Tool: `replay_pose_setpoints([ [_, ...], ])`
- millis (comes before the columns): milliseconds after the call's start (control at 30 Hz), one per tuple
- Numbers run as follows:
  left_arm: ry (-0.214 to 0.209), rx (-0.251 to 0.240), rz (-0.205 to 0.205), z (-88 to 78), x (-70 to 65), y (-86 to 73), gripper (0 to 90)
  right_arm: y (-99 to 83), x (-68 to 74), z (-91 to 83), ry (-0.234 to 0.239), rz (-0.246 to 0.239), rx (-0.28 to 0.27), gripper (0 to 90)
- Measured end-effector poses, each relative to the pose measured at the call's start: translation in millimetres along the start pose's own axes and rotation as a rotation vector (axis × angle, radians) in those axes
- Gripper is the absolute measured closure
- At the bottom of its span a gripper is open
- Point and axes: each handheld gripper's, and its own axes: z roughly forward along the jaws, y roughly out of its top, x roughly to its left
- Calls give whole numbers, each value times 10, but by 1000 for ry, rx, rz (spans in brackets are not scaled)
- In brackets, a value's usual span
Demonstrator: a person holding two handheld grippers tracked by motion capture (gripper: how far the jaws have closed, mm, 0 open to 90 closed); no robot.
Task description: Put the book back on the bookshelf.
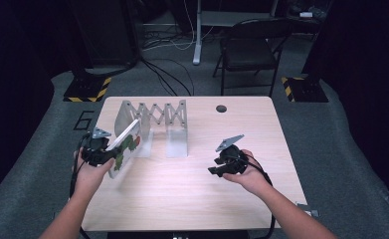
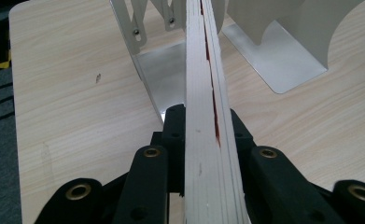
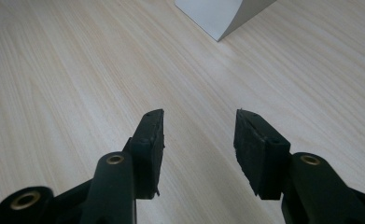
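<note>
A light wooden table occupies the centre of the high view, standing on a grey floor; a dark folding chair stands beyond it at upper centre. On the upper left part of the tabletop stands an expandable metal book rack, its scissor lattice joining upright plates; in the left gripper view its plates and lattice fill the upper half of the frame. A thin book, white-covered with a green and red picture, sits tilted at the left end of the rack, at centre left of the high view. In the left gripper view the book appears edge-on, running from the bottom centre to the top of the frame. The left gripper, at centre left of the high view, has its jaws closed tightly on the lower end of the book, one pad on each cover. The right gripper, right of centre, hovers over bare tabletop; in the right gripper view its jaws stand about half open with nothing between them. A small dark round hole marks the tabletop's far edge.
</note>
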Motion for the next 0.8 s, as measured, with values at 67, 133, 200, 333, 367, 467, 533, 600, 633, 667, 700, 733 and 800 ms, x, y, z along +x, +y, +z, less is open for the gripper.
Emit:
replay_pose_setpoints([
  [67,5,2,4,12,-3,13,759,-2,8,-4,-2,13,1,528],
  [133,9,-4,-4,32,-12,26,759,-8,-6,-4,0,4,-2,528],
  [200,9,-3,-4,46,-16,38,758,-12,-8,-5,-1,6,-2,528],
  [333,8,-3,-15,78,-31,57,759,-21,-12,-11,-2,5,-3,528],
  [367,12,-4,-9,88,-30,64,758,-23,-8,-15,-2,15,2,528],
  [467,20,-2,-15,115,-45,83,758,-31,-22,-15,-2,7,-5,528],
  [533,30,-10,-19,138,-61,94,758,-34,-21,-17,-3,13,-5,528],
  [600,32,-5,-11,150,-71,106,758,-35,-24,-18,-5,13,-8,528],
  [633,35,-9,-16,161,-82,109,758,-37,-24,-20,-3,16,-6,528],
  [667,33,-6,-12,168,-85,113,758,-40,-27,-21,-2,14,-5,528],
  [700,33,-7,-21,176,-95,115,759,-43,-25,-21,-4,18,-7,528],
  [733,37,-10,-22,188,-100,118,759,-45,-26,-19,-4,20,-8,528],
  [800,39,-7,-20,207,-101,124,759,-52,-33,-15,-4,15,-10,528],
])
